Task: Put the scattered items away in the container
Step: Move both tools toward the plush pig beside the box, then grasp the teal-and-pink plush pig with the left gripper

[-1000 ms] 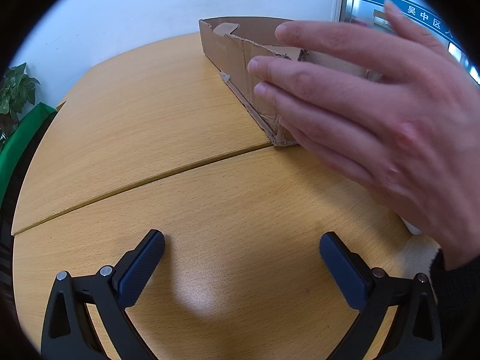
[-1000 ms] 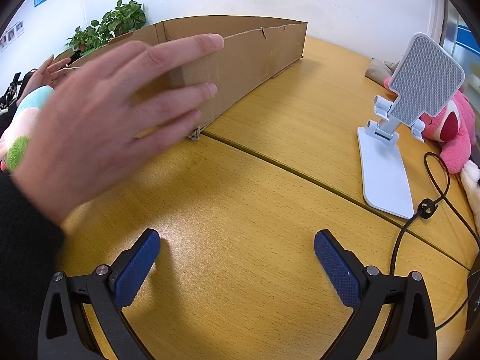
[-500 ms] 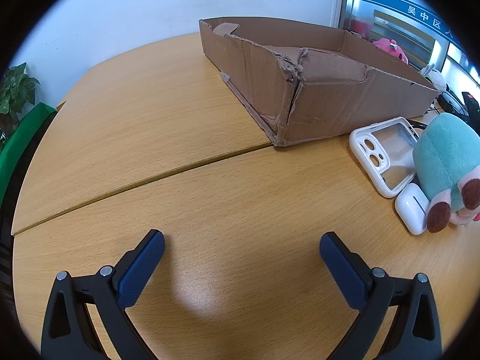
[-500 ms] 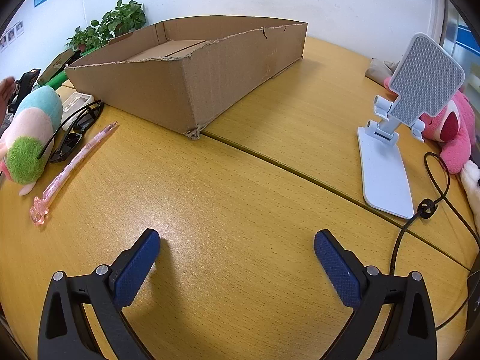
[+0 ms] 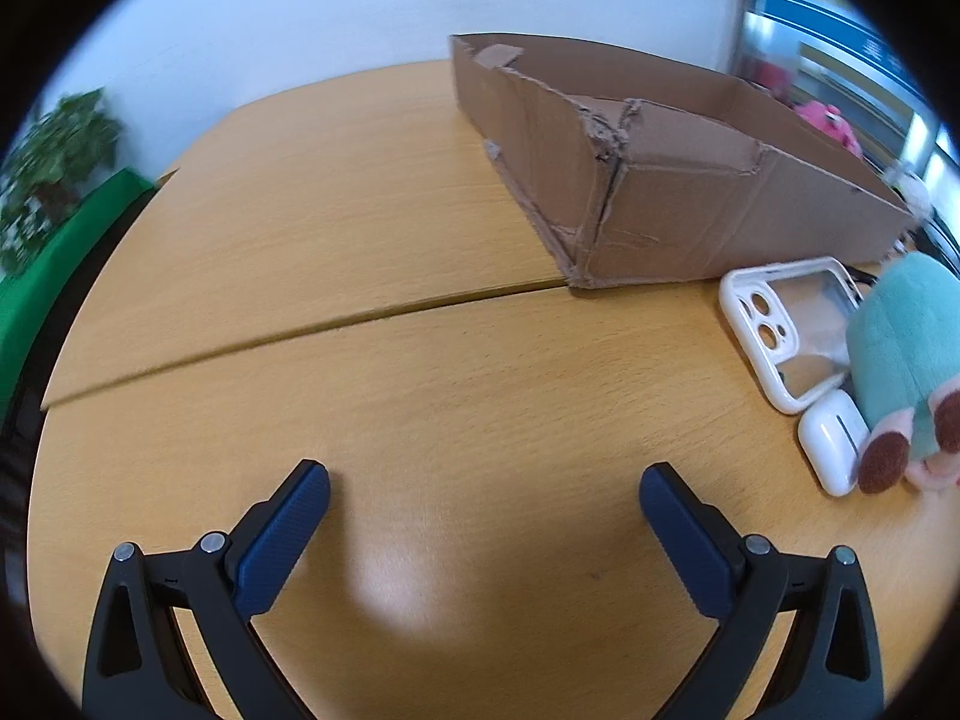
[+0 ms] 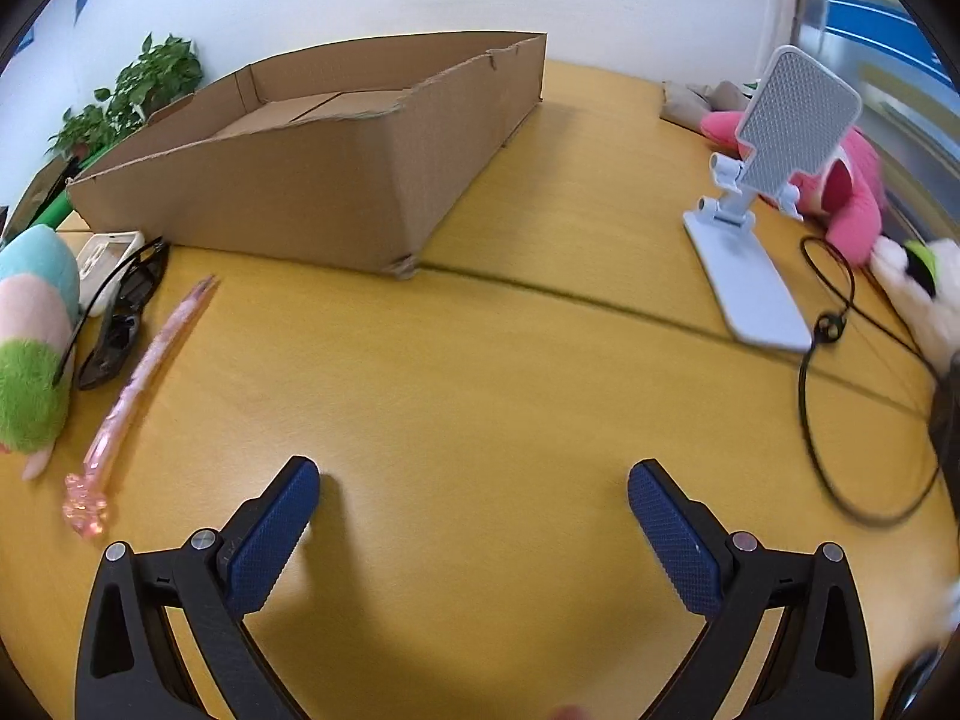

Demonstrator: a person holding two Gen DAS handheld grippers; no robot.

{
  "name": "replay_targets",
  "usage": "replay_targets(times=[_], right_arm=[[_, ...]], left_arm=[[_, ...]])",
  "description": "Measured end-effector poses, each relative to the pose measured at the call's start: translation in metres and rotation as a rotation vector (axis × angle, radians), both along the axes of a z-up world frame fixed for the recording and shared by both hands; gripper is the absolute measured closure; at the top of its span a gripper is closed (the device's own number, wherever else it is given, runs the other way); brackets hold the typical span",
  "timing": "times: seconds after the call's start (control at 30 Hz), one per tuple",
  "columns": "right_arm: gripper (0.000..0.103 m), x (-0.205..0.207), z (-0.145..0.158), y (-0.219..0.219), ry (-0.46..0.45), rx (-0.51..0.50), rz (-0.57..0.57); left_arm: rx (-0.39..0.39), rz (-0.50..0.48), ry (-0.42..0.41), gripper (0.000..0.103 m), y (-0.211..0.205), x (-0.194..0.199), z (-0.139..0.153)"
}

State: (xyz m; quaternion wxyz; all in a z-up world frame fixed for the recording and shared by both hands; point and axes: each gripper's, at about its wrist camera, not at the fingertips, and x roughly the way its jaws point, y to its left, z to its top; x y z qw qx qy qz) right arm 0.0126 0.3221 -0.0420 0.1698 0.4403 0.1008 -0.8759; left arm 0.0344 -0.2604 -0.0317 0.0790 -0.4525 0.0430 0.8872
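A low open cardboard box (image 5: 672, 192) stands on the wooden table; it also shows in the right wrist view (image 6: 312, 174). Beside it lie a white phone case (image 5: 786, 330), a white earbuds case (image 5: 834, 441) and a teal plush toy (image 5: 906, 354). The right wrist view shows the plush (image 6: 33, 342), black sunglasses (image 6: 123, 318) and a pink glittery pen (image 6: 144, 384). My left gripper (image 5: 483, 495) is open and empty above bare table. My right gripper (image 6: 474, 489) is open and empty, right of the pen.
A white phone stand (image 6: 762, 198), a pink plush (image 6: 852, 192), a white plush (image 6: 924, 288) and a black cable (image 6: 840, 396) lie at the right. Potted plants (image 6: 126, 96) stand behind the box. A seam (image 5: 300, 330) crosses the table.
A hand that covered the box a second ago has withdrawn, uncovering the items. Both grippers have lifted and shifted slightly; both views now blur with motion.
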Motion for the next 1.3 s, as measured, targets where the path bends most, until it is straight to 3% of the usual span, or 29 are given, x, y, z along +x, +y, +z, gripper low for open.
replay_targets(times=[0.13, 0.37, 0.53, 0.7, 0.77, 0.83, 0.93, 1.07, 1.3], right_arm=[[0.000, 0.019, -0.001, -0.019, 0.000, -0.002, 0.011], [0.000, 0.031, -0.002, -0.026, 0.001, -0.002, -0.018], [0.000, 0.036, -0.002, -0.027, 0.002, -0.002, -0.023], [0.000, 0.037, -0.002, -0.027, 0.001, -0.003, -0.023], [0.000, 0.037, -0.002, -0.027, 0.001, -0.003, -0.023], [0.000, 0.037, -0.002, -0.027, 0.001, -0.003, -0.023], [0.000, 0.037, -0.002, -0.027, 0.001, -0.003, -0.023], [0.000, 0.037, -0.002, -0.027, 0.001, -0.003, -0.022], [0.000, 0.039, -0.002, -0.027, 0.002, -0.004, -0.050]], left_arm=[[-0.001, 0.123, 0.001, 0.000, 0.019, 0.012, -0.007], [0.005, 0.180, 0.003, 0.000, 0.039, 0.024, -0.010], [0.033, 0.125, 0.016, 0.001, 0.063, 0.031, 0.000], [0.236, 0.040, 0.086, 0.001, 0.081, 0.046, 0.055], [0.325, -0.048, 0.092, 0.001, 0.097, 0.048, 0.075], [0.363, -0.140, 0.103, 0.001, 0.121, 0.048, 0.085], [0.359, -0.228, 0.060, 0.001, 0.156, 0.033, 0.078], [0.351, -0.263, -0.045, 0.001, 0.192, 0.010, 0.048], [0.442, -0.242, -0.095, 0.009, 0.190, 0.009, 0.034]])
